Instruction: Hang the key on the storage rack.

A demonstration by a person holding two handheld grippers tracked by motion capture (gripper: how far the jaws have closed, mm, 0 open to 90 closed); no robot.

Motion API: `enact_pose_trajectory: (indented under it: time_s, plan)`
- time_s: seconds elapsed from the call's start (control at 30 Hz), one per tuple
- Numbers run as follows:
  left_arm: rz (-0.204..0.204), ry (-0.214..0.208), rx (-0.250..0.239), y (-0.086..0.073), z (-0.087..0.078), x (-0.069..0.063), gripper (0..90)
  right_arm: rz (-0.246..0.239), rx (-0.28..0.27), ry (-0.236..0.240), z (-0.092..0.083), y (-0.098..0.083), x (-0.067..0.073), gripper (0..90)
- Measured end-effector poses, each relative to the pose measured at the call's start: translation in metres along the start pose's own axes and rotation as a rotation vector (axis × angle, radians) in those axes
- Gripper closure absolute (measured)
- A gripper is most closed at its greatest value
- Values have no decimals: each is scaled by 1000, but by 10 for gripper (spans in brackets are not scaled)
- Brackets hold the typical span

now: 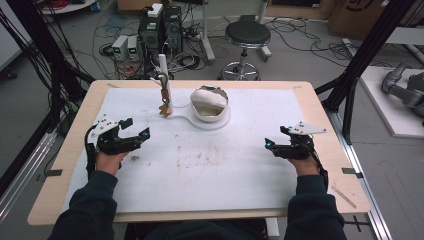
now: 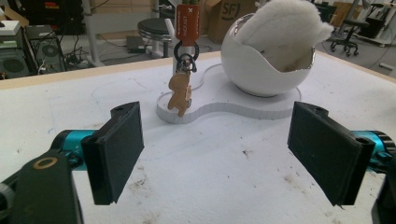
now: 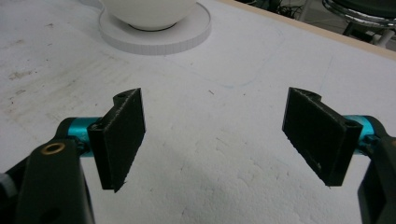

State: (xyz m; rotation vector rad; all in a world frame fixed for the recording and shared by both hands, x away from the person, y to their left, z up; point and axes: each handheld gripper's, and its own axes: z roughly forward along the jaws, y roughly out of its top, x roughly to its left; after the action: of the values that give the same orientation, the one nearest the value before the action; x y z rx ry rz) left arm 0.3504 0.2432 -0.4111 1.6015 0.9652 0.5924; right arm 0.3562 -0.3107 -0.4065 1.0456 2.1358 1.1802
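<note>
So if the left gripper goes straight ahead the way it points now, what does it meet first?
Probably the small brown figure-shaped keyring charm hanging over the flat white foam base, before the round white bowl; depth is uncertain.

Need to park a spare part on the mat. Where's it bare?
Bare: the stained white foam mat between the left hand-held gripper and right hand-held gripper. Crowded: far centre, where the white egg-shaped bowl and hanging brown keychain figure share a white base.
</note>
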Motion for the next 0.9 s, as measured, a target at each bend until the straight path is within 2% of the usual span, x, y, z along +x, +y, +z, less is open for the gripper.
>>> enact_pose_trajectory:
  time_s: [0.9]
  plan:
    - [3, -6, 22, -5, -1, 2, 192, 16, 4, -12, 0, -1, -2, 217]
